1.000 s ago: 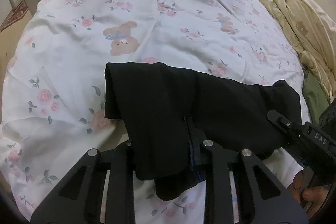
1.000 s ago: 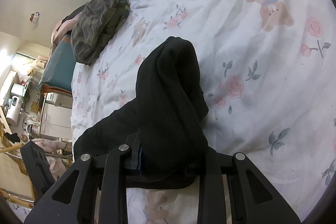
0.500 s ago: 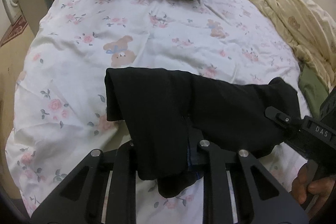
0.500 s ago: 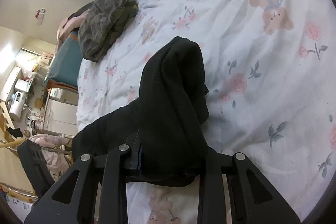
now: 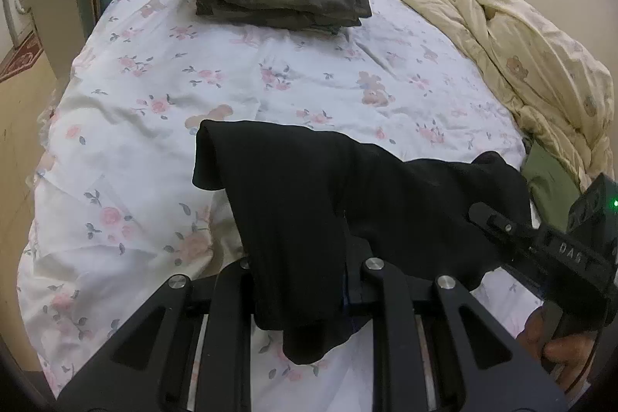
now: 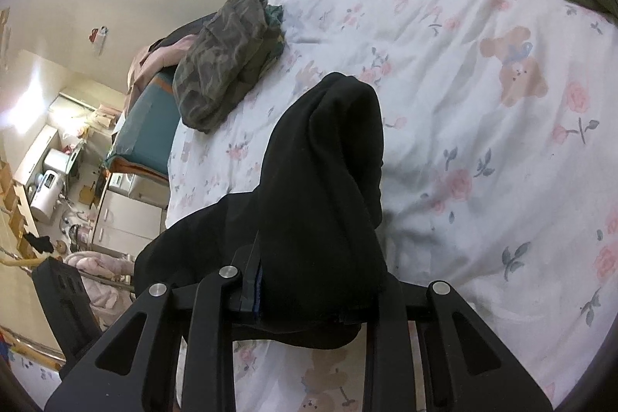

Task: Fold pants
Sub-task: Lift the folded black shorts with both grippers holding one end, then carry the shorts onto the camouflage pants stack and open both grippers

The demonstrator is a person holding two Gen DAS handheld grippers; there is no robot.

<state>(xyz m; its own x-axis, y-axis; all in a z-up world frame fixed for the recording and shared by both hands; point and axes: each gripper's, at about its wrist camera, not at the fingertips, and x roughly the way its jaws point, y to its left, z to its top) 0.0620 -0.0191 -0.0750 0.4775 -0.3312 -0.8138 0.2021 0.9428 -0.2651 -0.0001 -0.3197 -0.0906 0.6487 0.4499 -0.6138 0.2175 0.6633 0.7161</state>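
Left tool [image 5: 305, 280] and right tool [image 6: 309, 292] both angle downward, jaws clamped on cloth.

The black pants [image 5: 309, 203] I'm holding are matt, soft cloth. My left gripper [image 5: 305, 280] looks like matt black plastic with shiny metal bolts. The floral sheet [image 5: 154, 103] is smooth cotton, perhaps; upper right, the cream quilt [image 5: 521, 37] is puffy.
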